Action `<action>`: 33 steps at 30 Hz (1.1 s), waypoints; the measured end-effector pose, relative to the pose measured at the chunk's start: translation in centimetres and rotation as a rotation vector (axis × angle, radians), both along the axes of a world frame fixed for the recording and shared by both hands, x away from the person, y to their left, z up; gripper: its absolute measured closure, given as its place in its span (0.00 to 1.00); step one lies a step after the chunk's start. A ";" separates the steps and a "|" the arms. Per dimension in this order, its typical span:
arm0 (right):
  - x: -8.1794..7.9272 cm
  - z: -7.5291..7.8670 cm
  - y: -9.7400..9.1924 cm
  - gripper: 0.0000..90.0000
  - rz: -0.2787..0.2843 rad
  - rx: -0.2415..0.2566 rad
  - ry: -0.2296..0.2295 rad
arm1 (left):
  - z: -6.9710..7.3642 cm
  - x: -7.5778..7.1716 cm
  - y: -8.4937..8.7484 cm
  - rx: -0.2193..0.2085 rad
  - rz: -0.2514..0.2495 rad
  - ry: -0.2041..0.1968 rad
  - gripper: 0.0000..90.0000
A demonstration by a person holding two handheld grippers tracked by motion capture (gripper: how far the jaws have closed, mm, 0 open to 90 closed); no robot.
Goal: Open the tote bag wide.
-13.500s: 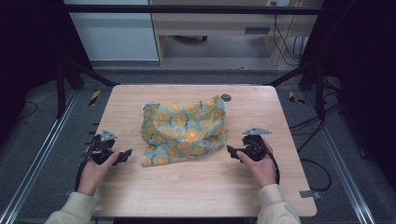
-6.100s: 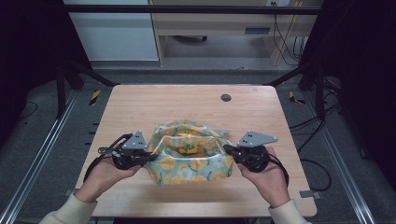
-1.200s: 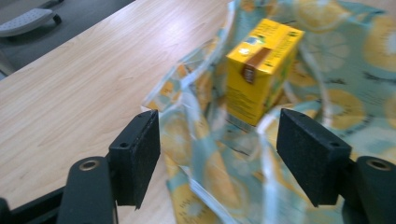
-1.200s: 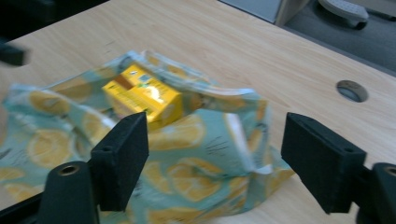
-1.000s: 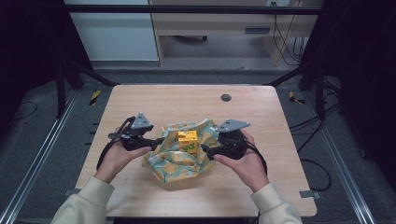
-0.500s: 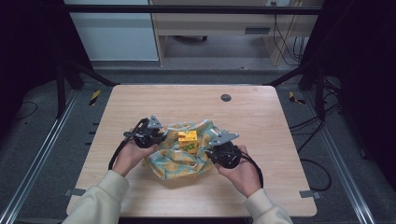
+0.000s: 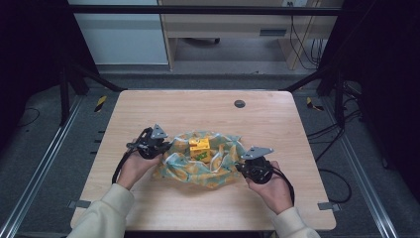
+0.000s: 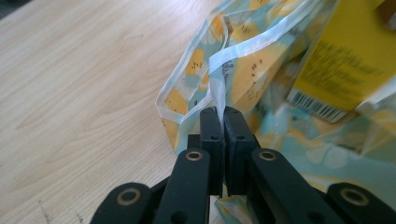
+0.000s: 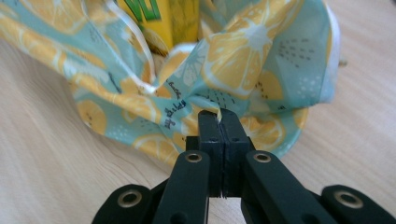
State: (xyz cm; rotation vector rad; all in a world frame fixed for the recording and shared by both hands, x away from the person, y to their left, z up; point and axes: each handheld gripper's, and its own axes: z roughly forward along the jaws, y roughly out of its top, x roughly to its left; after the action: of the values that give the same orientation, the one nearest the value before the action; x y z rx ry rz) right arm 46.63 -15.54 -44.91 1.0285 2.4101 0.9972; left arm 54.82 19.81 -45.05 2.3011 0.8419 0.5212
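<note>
A teal cloth bag [image 7: 198,171] printed with lemon slices lies crumpled at the table's middle, with a yellow carton [image 7: 199,148] standing inside it. My left gripper [image 7: 166,148] is at the bag's left side. In the left gripper view its jaws [image 8: 219,112] are shut on the bag's pale hem [image 8: 243,51], with the carton [image 8: 355,60] just beyond. My right gripper [image 7: 238,166] is at the bag's right side. Its jaws [image 9: 218,113] have just closed and pinch a fold of the bag [image 9: 243,56] in front of the carton [image 9: 173,18].
The wooden table [image 7: 198,109] has a small black round grommet [image 7: 239,103] near its far edge. Black cables trail from both grippers toward the near edge. Metal rails run along the floor on both sides of the table.
Both grippers' jaws have closed on the bag's edges. The right hand has dropped and drawn toward the near right, and the left hand has sunk a little.
</note>
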 end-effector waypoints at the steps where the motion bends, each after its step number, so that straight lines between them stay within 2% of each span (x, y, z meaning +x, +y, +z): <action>1: 0.1 -0.3 -0.1 1.00 -0.002 -0.005 0.002 | -0.3 0.1 0.0 0.000 0.003 0.005 0.98; 8: 0.5 -2.4 -0.8 1.00 -0.023 0.002 0.065 | -1.4 0.5 0.3 0.003 0.018 0.009 0.98; 22: 0.1 -3.4 -0.7 1.00 -0.007 -0.031 0.123 | -2.3 0.6 0.7 0.025 0.036 -0.024 0.99; 33: 0.0 -3.7 -0.7 1.00 0.000 -0.044 0.156 | -2.4 1.1 1.2 0.042 0.052 -0.016 1.00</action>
State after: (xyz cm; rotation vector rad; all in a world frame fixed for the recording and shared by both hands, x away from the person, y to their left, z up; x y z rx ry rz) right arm 46.64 -16.21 -48.57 1.1288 2.5447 0.8893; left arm 55.91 20.96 -47.50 2.3153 0.8927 0.5840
